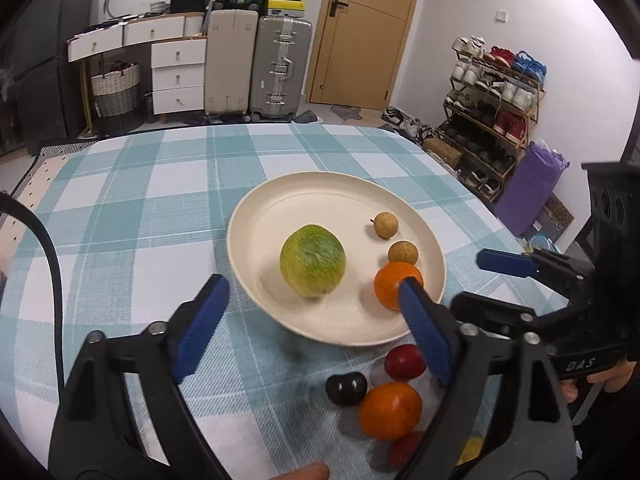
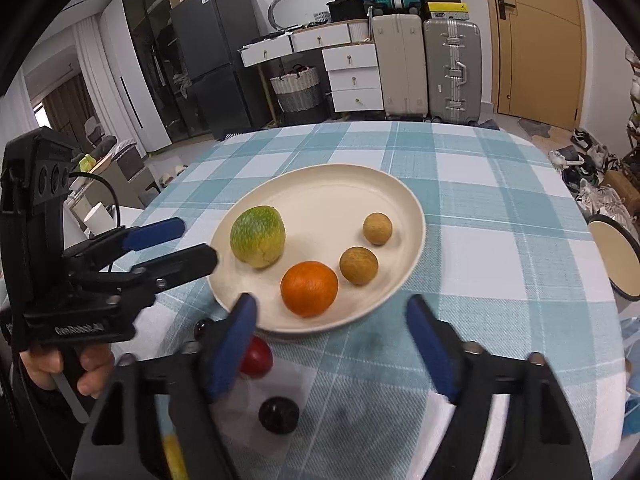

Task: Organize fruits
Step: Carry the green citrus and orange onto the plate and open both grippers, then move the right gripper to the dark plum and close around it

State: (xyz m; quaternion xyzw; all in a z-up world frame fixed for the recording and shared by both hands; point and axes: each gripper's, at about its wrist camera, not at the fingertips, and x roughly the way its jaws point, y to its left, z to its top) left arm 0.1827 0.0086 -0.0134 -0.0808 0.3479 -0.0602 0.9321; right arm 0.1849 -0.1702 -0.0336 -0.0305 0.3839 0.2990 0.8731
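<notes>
Both sets of jaws stand wide apart and grip nothing: the left gripper (image 1: 312, 320) and right gripper (image 2: 332, 344) hover at the plate's (image 2: 400, 196) near rim. The loose fruit lies below and behind the fingertips on the worktop (image 2: 500, 200); the second orange (image 1: 390, 410) is nearer the left jaws, the red fruit (image 2: 256, 356) beside the right.

Green fruit (image 2: 258, 236), orange (image 2: 309, 289) and two longans (image 2: 359, 265) lie on cream plate (image 2: 340, 176).
</notes>
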